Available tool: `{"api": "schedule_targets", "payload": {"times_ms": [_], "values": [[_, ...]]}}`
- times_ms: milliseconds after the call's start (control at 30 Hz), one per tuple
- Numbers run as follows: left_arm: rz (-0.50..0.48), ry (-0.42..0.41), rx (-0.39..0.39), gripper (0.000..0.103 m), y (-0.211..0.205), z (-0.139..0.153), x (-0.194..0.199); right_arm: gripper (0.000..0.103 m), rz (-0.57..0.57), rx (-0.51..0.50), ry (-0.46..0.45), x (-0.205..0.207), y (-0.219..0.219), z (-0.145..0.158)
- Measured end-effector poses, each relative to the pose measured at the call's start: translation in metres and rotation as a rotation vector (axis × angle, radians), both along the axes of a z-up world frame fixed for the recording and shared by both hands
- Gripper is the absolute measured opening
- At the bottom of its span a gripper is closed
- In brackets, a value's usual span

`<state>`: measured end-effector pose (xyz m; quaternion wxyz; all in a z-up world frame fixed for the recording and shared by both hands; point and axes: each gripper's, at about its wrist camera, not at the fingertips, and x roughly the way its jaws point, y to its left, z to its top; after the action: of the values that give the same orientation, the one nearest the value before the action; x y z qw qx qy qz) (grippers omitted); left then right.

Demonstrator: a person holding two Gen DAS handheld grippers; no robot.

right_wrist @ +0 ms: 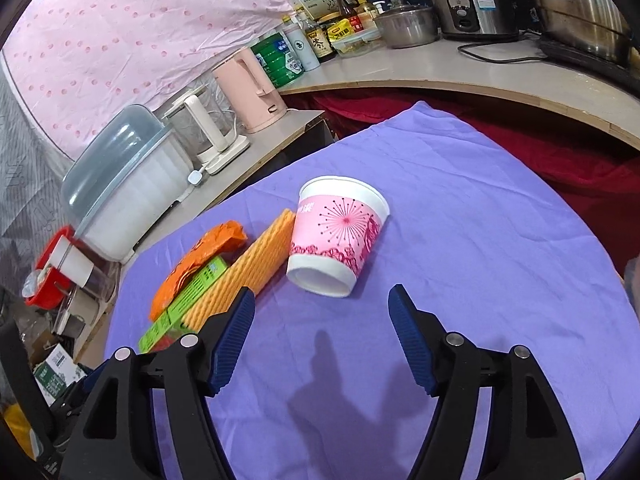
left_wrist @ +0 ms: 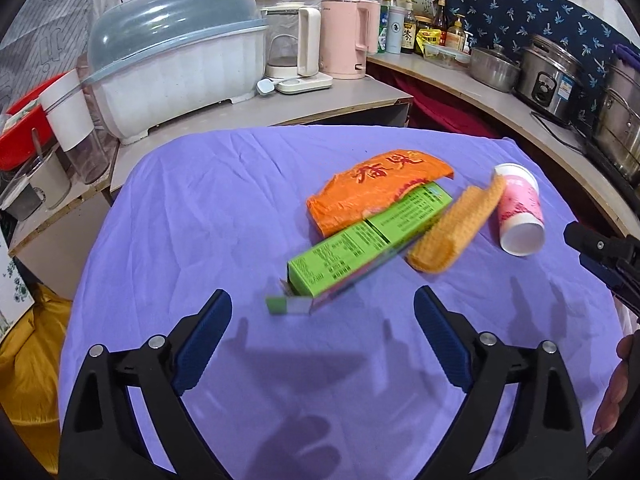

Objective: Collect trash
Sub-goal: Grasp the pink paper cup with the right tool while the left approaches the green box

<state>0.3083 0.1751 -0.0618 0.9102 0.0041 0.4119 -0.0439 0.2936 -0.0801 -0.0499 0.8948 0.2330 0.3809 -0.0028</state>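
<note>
On the purple cloth (left_wrist: 224, 216) lie a green carton (left_wrist: 368, 244) with an open flap, an orange wrapper (left_wrist: 372, 188) partly under it, a folded yellow waffle cloth (left_wrist: 456, 228) and a tipped pink-and-white paper cup (left_wrist: 518, 210). My left gripper (left_wrist: 322, 306) stands open just short of the carton's open end, nothing between its fingers. In the right wrist view the cup (right_wrist: 338, 236) lies on its side, base toward me, with the yellow cloth (right_wrist: 244, 276), the carton (right_wrist: 186, 304) and the wrapper (right_wrist: 200, 256) to its left. My right gripper (right_wrist: 322, 300) is open just short of the cup, empty.
A low counter behind the table holds a covered dish rack (left_wrist: 176, 64), a glass kettle (left_wrist: 296, 52) and a pink kettle (left_wrist: 348, 40). A curved shelf on the right carries bottles, a steel pot (left_wrist: 494, 68) and a rice cooker (left_wrist: 554, 76). A hand (left_wrist: 616, 396) shows at the right edge.
</note>
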Motion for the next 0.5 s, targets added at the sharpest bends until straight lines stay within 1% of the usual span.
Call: {"api": "schedule_targets", "payload": {"times_ms": [167,333,400,467,500], "values": [[-0.031,0.007,0.019,0.088,0.001,-0.01,0.023,0.067,0.001,-0.01,0.019,0.03,0.004,-0.011],[-0.056,0.048,-0.041,0.088,0.001,-0.021,0.04,0.07,-0.007,-0.033,0.033,0.052,0.005,-0.022],[-0.069,0.058,-0.052,0.087,-0.001,-0.024,0.043,0.07,-0.008,-0.032,0.043,0.058,0.005,-0.026],[-0.086,0.062,-0.058,0.083,-0.005,-0.025,0.043,0.07,-0.009,-0.03,0.049,0.063,0.004,-0.03],[-0.096,0.065,-0.059,0.078,-0.008,-0.026,0.043,0.07,-0.007,-0.032,0.051,0.066,0.004,-0.031]]}}
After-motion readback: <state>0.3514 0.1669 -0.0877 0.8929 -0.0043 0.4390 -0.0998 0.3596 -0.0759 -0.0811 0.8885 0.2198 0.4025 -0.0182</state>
